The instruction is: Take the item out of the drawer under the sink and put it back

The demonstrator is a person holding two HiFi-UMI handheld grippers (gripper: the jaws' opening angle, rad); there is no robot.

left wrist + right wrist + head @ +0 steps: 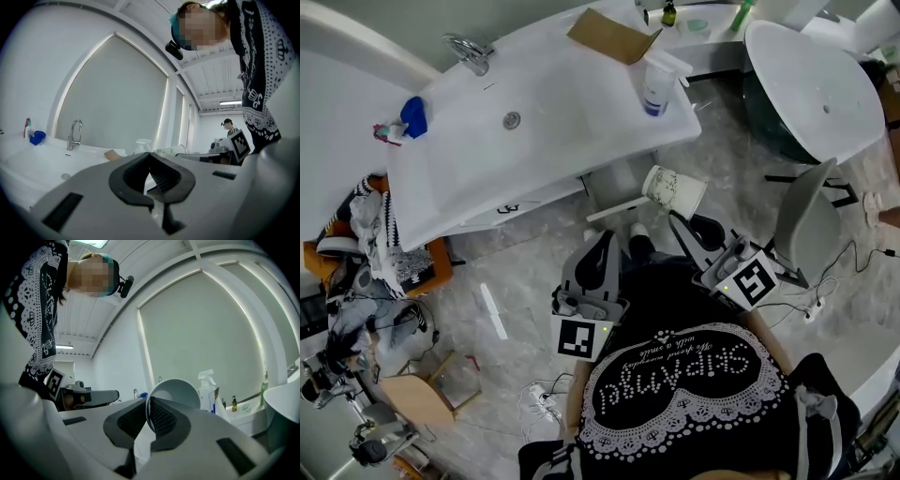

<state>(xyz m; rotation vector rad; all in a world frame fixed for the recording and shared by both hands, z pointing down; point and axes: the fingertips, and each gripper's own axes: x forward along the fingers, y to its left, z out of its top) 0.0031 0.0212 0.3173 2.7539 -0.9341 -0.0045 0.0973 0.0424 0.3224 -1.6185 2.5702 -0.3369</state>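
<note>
In the head view a white paper cup (675, 189) with dark print lies on its side in the air, just in front of the white sink counter (581, 112). My right gripper (674, 217) is shut on its wall. The right gripper view shows the cup (178, 389) with its rim pinched between the black pads, at my right gripper (149, 405). My left gripper (608, 237) is to the left of the cup, jaws together and empty. In its own view the left gripper (150, 157) holds nothing. A white drawer edge (614, 210) juts out under the counter.
On the counter stand a spray bottle (656, 86), a cardboard piece (612, 36), a faucet (469, 49) and a blue object (413, 116). At the right are a grey chair (802, 220) and a round white tabletop (816, 84). Clutter and a wooden stool (417, 394) fill the left floor.
</note>
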